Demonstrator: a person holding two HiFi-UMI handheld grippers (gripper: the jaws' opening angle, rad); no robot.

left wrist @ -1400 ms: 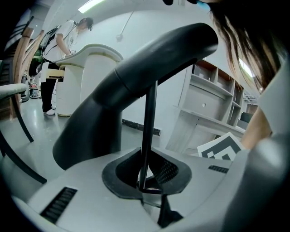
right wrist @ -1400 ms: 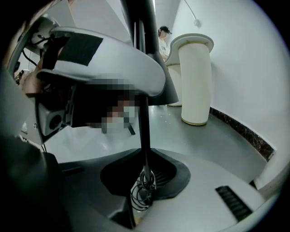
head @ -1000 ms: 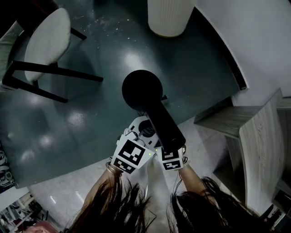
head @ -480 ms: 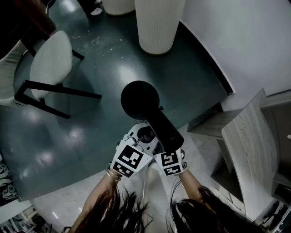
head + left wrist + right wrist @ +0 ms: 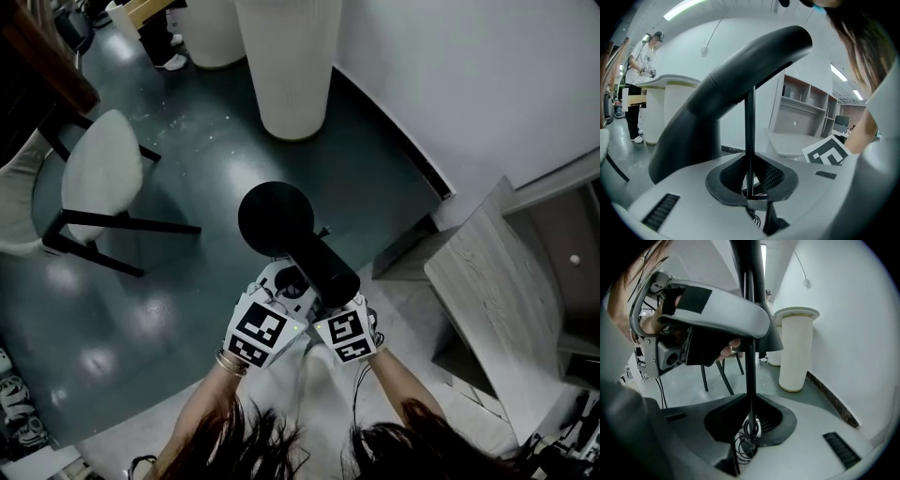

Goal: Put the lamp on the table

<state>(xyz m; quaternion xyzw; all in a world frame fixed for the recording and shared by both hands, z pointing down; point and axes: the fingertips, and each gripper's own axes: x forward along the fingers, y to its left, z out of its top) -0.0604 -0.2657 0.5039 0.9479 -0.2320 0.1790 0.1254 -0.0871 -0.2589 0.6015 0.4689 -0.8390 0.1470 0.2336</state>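
The left gripper and right gripper each clamp the lamp by its thin stem. A chair stands left of the lamp, a column beyond it and the table to its right.

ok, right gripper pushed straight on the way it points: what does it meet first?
Past the lamp stem it grips, probably the floor, between the chair legs and the white column. Depth is unclear, so take that as a guess.
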